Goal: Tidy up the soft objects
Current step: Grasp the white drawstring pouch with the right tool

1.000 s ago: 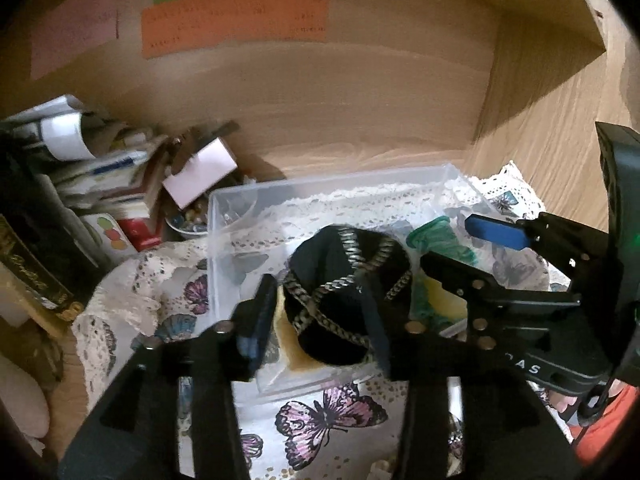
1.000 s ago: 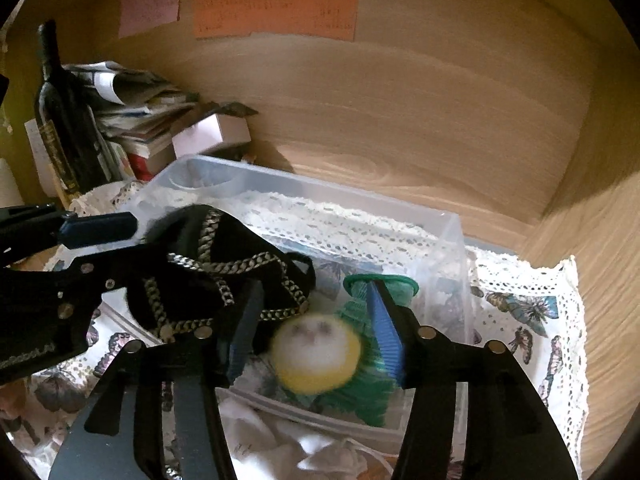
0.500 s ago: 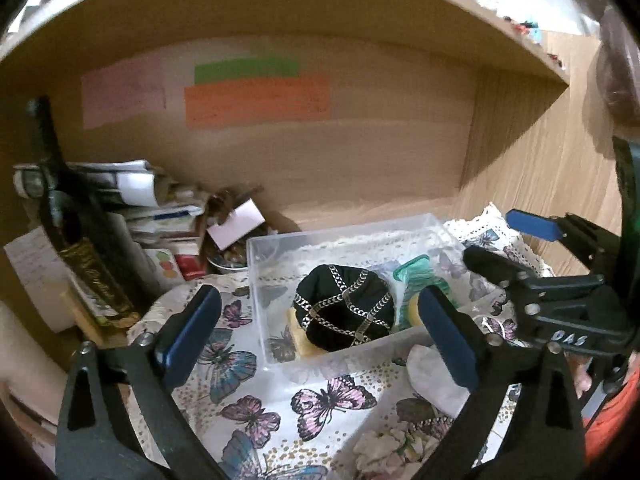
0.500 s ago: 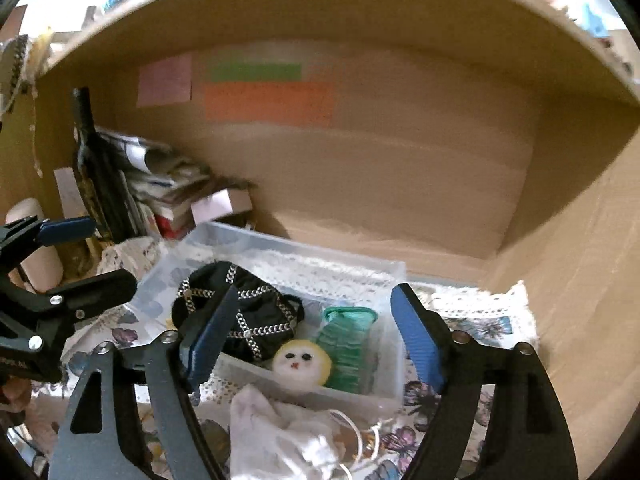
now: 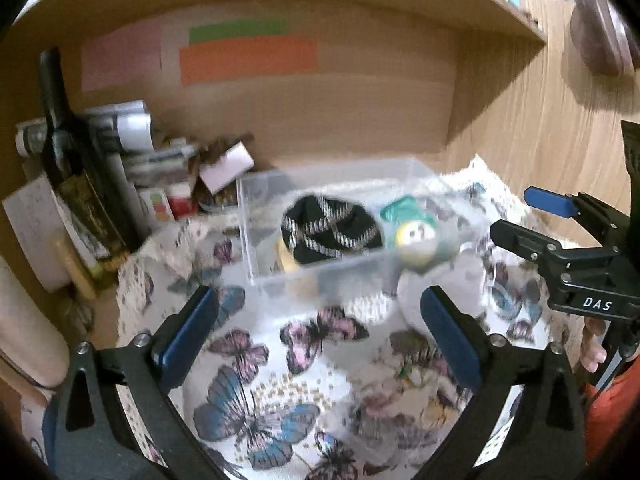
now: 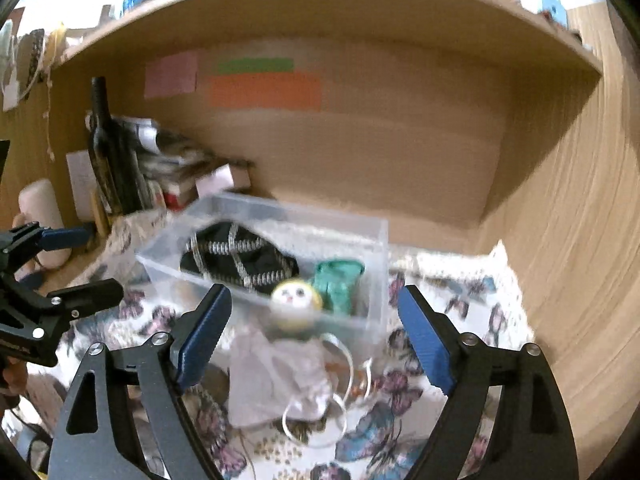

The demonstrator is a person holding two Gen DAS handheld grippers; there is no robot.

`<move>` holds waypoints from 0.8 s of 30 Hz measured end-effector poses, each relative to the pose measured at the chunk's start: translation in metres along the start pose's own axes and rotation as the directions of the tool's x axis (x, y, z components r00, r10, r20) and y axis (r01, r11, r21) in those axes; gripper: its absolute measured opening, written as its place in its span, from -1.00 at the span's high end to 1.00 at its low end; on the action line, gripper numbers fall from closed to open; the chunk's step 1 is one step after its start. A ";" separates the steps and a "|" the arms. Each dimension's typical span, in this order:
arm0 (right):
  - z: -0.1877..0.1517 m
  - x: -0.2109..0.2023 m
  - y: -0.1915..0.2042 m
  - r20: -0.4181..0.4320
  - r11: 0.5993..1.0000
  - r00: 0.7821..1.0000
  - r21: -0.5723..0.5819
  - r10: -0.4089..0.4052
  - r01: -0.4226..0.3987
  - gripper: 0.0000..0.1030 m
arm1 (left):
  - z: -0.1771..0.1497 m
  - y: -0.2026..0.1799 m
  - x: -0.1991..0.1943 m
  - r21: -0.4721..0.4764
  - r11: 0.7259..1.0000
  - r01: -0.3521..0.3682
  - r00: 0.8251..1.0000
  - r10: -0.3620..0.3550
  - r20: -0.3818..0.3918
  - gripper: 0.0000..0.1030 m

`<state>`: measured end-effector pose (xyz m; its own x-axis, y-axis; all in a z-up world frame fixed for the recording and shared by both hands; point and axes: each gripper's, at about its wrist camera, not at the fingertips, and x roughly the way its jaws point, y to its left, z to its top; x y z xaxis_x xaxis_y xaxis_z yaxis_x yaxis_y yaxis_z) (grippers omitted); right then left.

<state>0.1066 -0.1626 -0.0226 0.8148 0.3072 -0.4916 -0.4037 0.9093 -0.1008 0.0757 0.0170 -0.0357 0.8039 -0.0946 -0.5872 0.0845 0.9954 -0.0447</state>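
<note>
Both tongs are held tilted down toward the clear plastic box (image 5: 256, 240), centre frame. The left tongs (image 5: 320, 332) stand wide open and empty; the right tongs (image 6: 312, 328) are opening, empty. A second ago they were at the black chain-trimmed pouch (image 5: 328, 232) and the round yellow plush (image 6: 296, 300), which now lie inside the box.

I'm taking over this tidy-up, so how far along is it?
Done: black chain-patterned pouch, green item and yellow-faced toy sit in the clear bin. In hand: nothing; left gripper open, right gripper opening, empty. Left: white drawstring bag on the butterfly cloth.
</note>
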 end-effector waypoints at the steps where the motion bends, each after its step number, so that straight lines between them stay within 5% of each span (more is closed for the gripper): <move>1: -0.006 0.004 0.000 -0.021 1.000 1.000 0.003 0.003 -0.003 -0.62 | -0.005 -0.001 0.004 0.003 1.000 0.000 1.000 0.000 -0.018 -0.99; 13: -0.054 0.048 0.010 -0.224 0.999 0.974 0.005 0.034 -0.034 -0.58 | -0.042 -0.010 0.031 0.020 0.999 0.051 0.990 -0.047 -0.136 -0.92; 15: -0.056 0.052 0.013 -0.246 0.999 0.969 -0.006 0.034 -0.036 -0.52 | -0.044 -0.011 0.032 0.021 0.997 0.072 0.987 -0.068 -0.148 -0.63; 24: -0.060 0.062 0.011 -0.287 0.999 0.957 0.000 0.037 -0.038 0.53 | -0.047 -0.015 0.038 0.015 0.986 0.167 0.967 -0.161 -0.196 0.65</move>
<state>0.1281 -0.1506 -0.1059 0.6455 0.2469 -0.7228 -0.4344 0.8970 -0.0815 0.0772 -0.0007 -0.0955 0.6489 -0.2493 -0.7189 0.2266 0.9652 -0.1302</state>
